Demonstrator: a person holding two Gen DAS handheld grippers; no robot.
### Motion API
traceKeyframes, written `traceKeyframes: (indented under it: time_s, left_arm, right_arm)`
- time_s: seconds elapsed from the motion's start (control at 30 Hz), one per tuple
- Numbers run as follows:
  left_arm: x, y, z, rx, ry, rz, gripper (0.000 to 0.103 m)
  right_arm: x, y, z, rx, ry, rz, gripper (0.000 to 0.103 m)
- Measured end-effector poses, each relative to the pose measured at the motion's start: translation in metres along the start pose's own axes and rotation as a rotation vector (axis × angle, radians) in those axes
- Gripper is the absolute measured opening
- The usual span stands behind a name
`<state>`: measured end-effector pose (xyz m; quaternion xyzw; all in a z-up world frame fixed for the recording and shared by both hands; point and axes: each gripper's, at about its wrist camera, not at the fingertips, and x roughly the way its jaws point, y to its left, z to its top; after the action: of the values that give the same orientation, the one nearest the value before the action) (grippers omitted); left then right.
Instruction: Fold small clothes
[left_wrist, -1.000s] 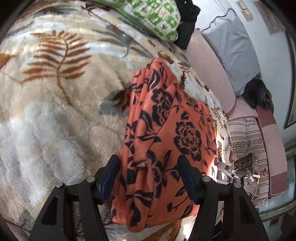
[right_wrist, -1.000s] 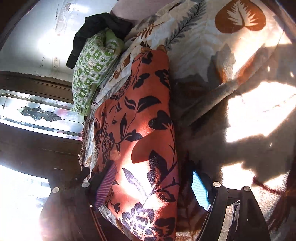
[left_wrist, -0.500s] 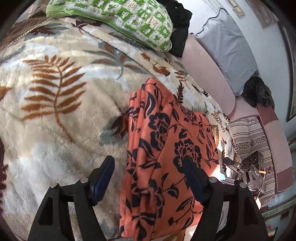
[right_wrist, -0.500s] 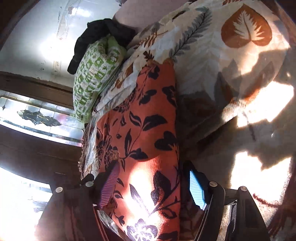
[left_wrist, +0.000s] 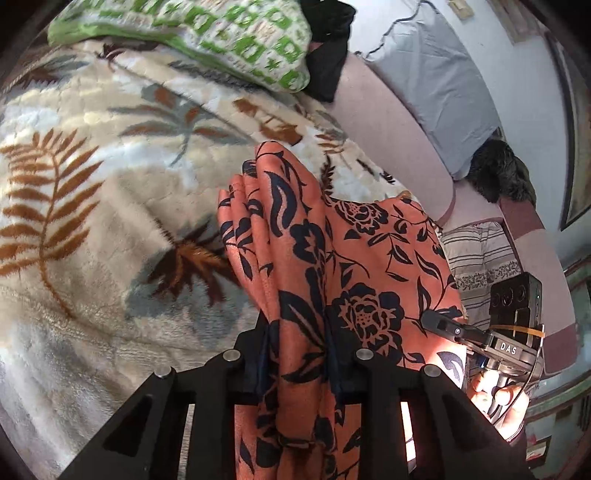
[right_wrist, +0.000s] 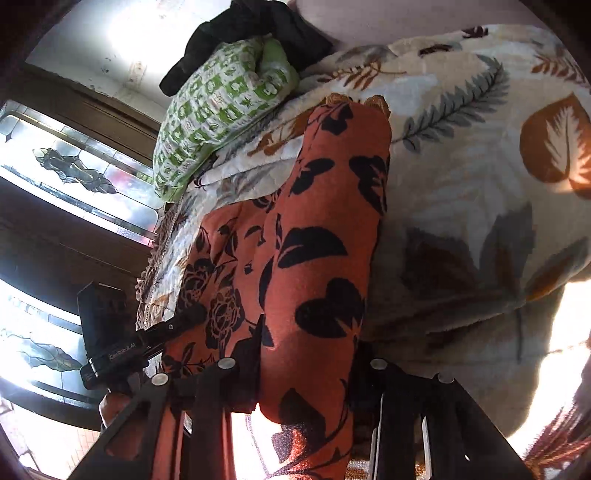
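Two tongs – left tongs (left_wrist: 297, 362), right tongs (right_wrist: 306, 373) – one orange floral garment (left_wrist: 369, 266), one leaf-print blanket (left_wrist: 92, 206), one green-patterned pillow (left_wrist: 207, 33).

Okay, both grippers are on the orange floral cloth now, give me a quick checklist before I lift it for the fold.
1. Left gripper clamped on the orange floral cloth; jaws just closed: ok.
2. Right gripper clamped on it too; jaws just closed: ok.
3. Only cloth pinched, no blanket caught: cannot tell.
4. Far end of cloth lies flat: not ok, bunched into ridges.
5. Green pillow apart from the cloth: ok.
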<state>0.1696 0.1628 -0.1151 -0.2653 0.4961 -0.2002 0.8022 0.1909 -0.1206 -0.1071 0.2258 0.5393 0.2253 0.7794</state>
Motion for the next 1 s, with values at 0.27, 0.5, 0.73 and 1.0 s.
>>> traceKeyframes:
  time_s: [0.27, 0.5, 0.73, 1.0]
  left_arm:
    - [0.038, -0.084, 0.003, 0.097, -0.005, -0.047, 0.03]
    - [0.1, -0.068, -0.029, 0.076, 0.134, 0.15, 0.058]
    - [0.048, -0.103, -0.027, 0.232, -0.005, 0.233, 0.063]
    - [0.096, -0.086, -0.052, 0.292, 0.133, 0.314, 0.066]
  right_arm:
    - [-0.101, -0.045, 0.024, 0.013, -0.106, 0.0, 0.035]
    - [-0.081, -0.166, -0.018, 0.326, -0.052, -0.203, 0.07]
    - [-0.143, -0.121, -0.026, 0.182, -0.26, -0.166, 0.078]
    - [-0.106, -0.08, -0.001, 0.175, -0.233, 0.021, 0.08]
